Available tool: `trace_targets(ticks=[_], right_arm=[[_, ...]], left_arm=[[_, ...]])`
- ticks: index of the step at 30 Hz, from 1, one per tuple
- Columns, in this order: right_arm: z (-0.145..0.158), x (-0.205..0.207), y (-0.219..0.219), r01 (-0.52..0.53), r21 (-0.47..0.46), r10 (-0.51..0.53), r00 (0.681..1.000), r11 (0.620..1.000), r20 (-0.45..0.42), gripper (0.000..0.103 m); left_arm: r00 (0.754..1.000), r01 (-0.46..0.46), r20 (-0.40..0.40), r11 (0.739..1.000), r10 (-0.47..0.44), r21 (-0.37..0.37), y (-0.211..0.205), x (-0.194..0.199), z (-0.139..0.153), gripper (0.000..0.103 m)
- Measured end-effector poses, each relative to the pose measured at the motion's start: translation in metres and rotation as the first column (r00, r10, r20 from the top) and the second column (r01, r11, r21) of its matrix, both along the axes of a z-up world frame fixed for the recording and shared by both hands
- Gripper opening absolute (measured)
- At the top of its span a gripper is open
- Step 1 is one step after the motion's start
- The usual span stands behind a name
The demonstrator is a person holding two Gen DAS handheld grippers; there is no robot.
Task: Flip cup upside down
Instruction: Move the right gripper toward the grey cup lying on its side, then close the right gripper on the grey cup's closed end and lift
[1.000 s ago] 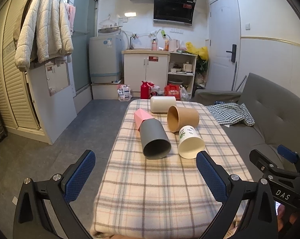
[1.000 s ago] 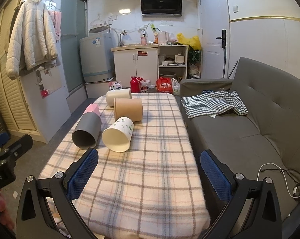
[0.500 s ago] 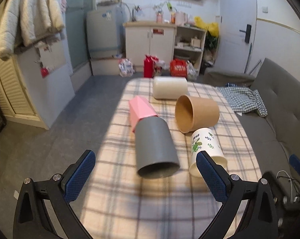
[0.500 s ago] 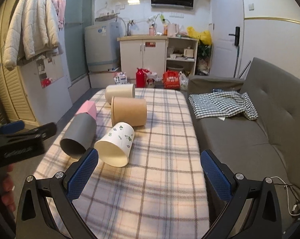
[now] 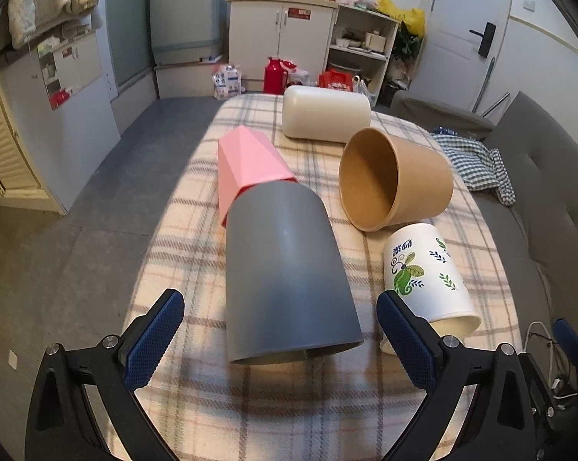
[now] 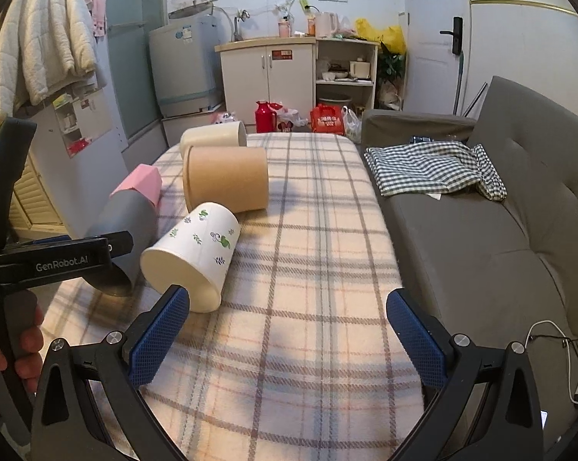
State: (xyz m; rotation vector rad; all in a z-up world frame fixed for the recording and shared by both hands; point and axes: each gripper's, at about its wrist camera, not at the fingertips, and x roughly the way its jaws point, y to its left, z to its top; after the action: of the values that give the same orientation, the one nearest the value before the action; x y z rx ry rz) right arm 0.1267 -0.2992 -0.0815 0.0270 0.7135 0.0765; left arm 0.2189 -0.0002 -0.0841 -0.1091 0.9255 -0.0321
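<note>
- Grey cup (image 5: 285,269) lies on its side on the plaid table (image 5: 289,403), mouth toward the left gripper (image 5: 281,340), long axis running straight away from it between the spread fingers (image 5: 154,338).
- Left fingers open, empty, flanking the rim without touching (clearly the nearer hand).
- Right gripper (image 6: 285,332) open too, over bare cloth, off to the side.
- Brown cup (image 5: 392,180) shows an empty interior; the other cups' insides are hidden.
</note>
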Motion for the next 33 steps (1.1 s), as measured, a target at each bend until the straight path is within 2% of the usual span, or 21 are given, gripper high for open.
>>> trace_targets(ticks=[3,6,12,22,26,29,31,33], right_arm=[[0.001,0.0,-0.001,0.0,-0.001,0.0,1.0,1.0,0.004,0.103],[0.007,-0.005,-0.001,0.001,0.001,-0.001,1.0,1.0,0.017,0.103],[0.03,-0.03,0.001,-0.005,0.0,0.005,0.998,1.0,0.056,0.103],[0.053,-0.086,0.007,-0.024,0.005,0.024,0.997,1.0,0.071,0.103],[0.054,-0.102,0.003,-0.012,0.004,0.012,0.999,1.0,0.048,0.103],[0.055,-0.109,0.001,-0.001,-0.004,0.001,0.999,1.0,0.032,0.103],[0.055,-0.112,0.0,0.007,-0.009,-0.007,1.0,1.0,0.021,0.103],[0.058,-0.113,-0.002,0.015,0.003,-0.015,1.0,1.0,0.009,0.103]], left_arm=[[0.999,0.037,-0.035,0.999,-0.037,-0.013,-0.002,-0.002,-0.002,0.074],[0.998,0.056,-0.033,0.998,-0.056,0.007,-0.006,-0.009,0.002,0.074],[0.998,0.06,-0.026,0.998,-0.061,-0.006,-0.004,-0.057,0.015,0.073],[0.985,0.167,-0.032,0.986,-0.168,-0.017,-0.031,-0.14,0.017,0.073],[0.976,0.217,-0.016,0.976,-0.217,0.004,-0.048,-0.153,0.012,0.073],[0.973,0.229,-0.032,0.973,-0.229,0.001,-0.05,-0.156,0.007,0.073],[0.973,0.228,-0.04,0.974,-0.228,-0.007,-0.048,-0.157,0.005,0.076],[0.974,0.22,-0.053,0.975,-0.221,-0.013,-0.044,-0.157,0.003,0.085]])
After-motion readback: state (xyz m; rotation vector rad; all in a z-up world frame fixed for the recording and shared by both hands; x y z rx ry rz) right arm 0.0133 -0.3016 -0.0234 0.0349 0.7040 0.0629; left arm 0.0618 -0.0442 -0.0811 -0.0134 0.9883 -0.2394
